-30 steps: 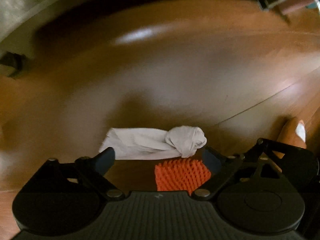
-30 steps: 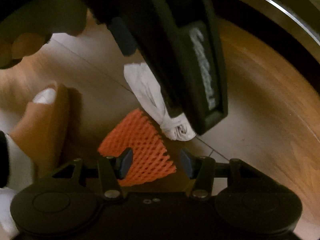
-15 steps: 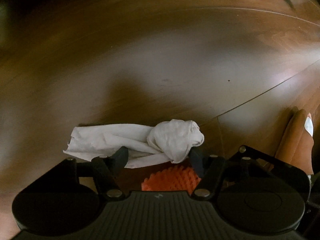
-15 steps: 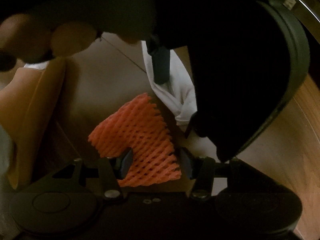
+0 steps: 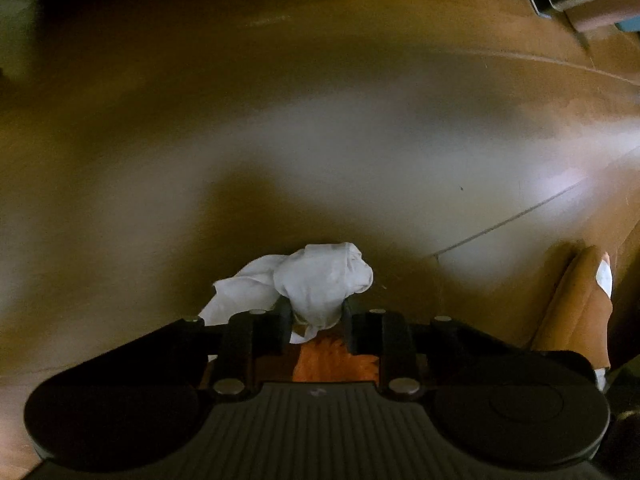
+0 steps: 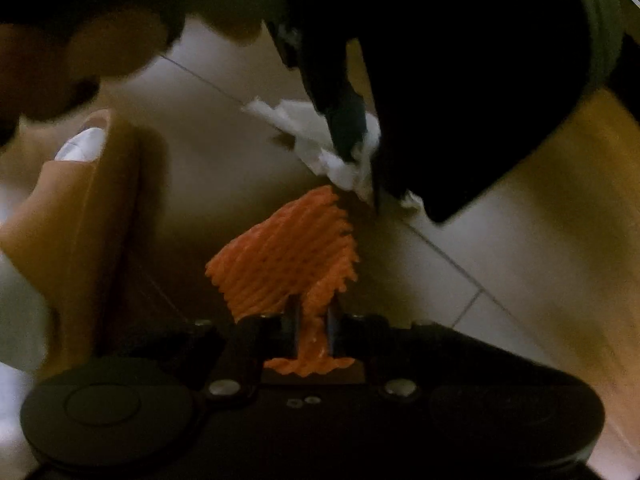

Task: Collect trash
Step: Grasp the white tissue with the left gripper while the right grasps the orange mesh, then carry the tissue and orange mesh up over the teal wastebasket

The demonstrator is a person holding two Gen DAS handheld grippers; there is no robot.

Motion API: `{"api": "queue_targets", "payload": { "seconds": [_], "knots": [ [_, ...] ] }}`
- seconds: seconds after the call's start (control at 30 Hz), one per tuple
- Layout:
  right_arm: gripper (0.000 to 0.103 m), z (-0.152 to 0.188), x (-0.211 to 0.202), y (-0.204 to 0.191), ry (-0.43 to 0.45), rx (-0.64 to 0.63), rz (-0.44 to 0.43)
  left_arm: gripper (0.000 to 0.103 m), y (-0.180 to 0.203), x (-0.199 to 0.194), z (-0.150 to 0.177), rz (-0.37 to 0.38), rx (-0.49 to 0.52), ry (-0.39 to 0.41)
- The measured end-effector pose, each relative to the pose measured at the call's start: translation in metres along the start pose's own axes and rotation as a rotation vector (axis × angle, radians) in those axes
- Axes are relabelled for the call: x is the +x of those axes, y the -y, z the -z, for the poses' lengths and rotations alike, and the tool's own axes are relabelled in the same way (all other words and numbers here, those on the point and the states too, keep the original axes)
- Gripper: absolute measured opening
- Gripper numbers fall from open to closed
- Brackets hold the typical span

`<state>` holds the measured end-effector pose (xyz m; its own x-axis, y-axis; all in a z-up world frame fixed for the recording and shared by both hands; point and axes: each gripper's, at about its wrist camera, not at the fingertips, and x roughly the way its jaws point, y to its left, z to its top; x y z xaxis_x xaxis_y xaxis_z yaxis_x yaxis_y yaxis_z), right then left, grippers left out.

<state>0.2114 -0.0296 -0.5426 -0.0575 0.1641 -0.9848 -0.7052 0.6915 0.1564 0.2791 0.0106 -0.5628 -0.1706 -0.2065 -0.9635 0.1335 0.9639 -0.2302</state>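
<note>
My left gripper (image 5: 315, 320) pinches the crumpled white tissue (image 5: 316, 284) just above the wooden floor (image 5: 320, 140). My right gripper (image 6: 314, 326) squeezes the orange foam net (image 6: 288, 256), right beside that tissue.

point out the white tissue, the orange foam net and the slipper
white tissue (image 5: 320, 280), left wrist view, on its bunched end between the claw fingers
orange foam net (image 6: 288, 256), right wrist view, on its mesh middle
slipper (image 6: 92, 216), right wrist view, on its tan upper

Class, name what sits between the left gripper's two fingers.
The crumpled white tissue sits squeezed in the left gripper, shown in the left wrist view.
</note>
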Motion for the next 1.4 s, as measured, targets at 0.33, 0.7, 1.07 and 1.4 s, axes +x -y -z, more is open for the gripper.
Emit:
{"api": "queue_targets", "payload": {
  "seconds": [0.33,0.7,1.07,1.4],
  "knots": [
    [0.01,-0.008,-0.07,0.032,0.058,0.241,0.081,0.023,-0.005,-0.084,0.002,-0.028,0.017,0.087],
    [0.01,-0.005,-0.224,0.032,0.326,0.33,0.174,0.023,0.012,-0.243,0.033,0.005,0.009,0.27],
    [0.01,0.021,-0.394,0.006,0.636,0.352,0.215,0.023,0.044,-0.392,0.093,0.014,-0.02,0.57],
    [0.01,0.042,-0.525,-0.028,0.908,0.297,0.268,0.023,0.073,-0.518,0.148,0.006,-0.042,0.905]
  ]
}}
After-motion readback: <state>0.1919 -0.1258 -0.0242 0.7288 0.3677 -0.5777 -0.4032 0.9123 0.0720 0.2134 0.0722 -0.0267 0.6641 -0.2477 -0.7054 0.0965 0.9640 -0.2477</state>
